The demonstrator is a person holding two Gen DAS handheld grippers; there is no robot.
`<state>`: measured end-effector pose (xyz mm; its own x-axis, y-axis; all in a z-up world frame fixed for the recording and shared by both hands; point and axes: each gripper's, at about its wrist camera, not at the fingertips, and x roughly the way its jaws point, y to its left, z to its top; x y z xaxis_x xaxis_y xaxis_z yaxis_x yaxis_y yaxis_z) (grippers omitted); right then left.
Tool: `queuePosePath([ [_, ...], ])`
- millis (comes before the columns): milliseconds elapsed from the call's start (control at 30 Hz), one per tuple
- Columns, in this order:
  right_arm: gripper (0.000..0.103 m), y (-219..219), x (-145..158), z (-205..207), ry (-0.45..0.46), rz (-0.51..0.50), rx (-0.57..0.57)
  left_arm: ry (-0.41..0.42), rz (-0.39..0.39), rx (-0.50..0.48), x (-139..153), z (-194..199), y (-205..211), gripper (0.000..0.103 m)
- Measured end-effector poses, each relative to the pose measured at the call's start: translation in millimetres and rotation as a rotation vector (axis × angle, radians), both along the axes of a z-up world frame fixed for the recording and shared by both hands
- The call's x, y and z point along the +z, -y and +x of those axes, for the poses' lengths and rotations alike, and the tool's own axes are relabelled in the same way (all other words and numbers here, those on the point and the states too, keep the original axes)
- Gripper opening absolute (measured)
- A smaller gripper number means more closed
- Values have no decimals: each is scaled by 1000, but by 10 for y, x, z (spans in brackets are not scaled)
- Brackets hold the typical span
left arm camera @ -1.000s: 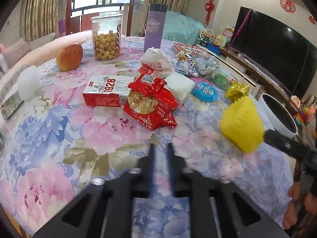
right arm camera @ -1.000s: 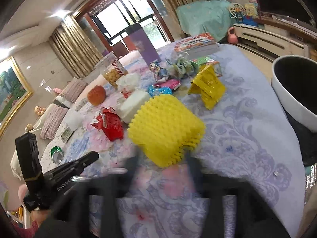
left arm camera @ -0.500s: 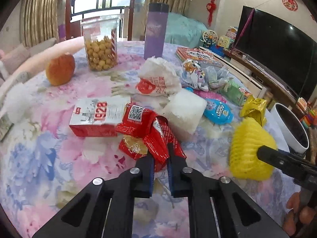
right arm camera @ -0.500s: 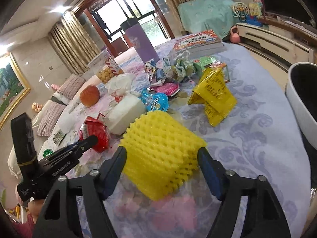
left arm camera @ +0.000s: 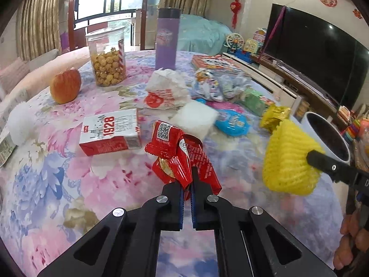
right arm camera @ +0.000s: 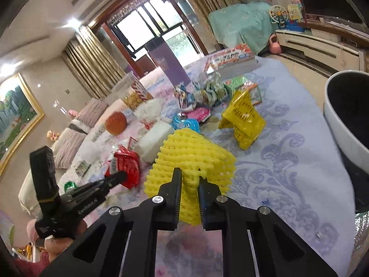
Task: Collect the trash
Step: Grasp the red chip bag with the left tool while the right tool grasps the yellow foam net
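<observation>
Left tool (left arm camera: 187, 185) pinches crumpled red wrapper (left arm camera: 178, 155); right tool (right arm camera: 189, 184) squeezes yellow foam net (right arm camera: 191, 159).

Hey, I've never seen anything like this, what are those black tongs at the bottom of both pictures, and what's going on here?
Those are two hand-held grippers, one in each of a person's hands, each with a wide-angle camera looking along its fingers. There is no robot arm. One picture is from the left gripper, which is shut on a red wrapper. The other is from the right gripper, shut on a yellow foam net. Each camera also catches the other gripper off to the side. Below is a floral tablecloth with a 1928 carton, an apple, a snack jar, a purple bottle and more wrappers. A white bin stands past the table edge, probably where the trash goes.
</observation>
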<state>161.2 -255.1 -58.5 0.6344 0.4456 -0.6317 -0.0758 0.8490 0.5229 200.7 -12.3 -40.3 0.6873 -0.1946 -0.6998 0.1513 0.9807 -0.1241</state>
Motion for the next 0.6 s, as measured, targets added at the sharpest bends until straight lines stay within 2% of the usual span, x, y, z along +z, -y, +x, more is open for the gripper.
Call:
queuePosePath([
  [167,13,123,149,-196,37,-3,-23,7,8,-32,69,-171,116,3],
  [600,13,476,204,-502,60,-38,-110,45,21,-152,277,-472,599,3],
])
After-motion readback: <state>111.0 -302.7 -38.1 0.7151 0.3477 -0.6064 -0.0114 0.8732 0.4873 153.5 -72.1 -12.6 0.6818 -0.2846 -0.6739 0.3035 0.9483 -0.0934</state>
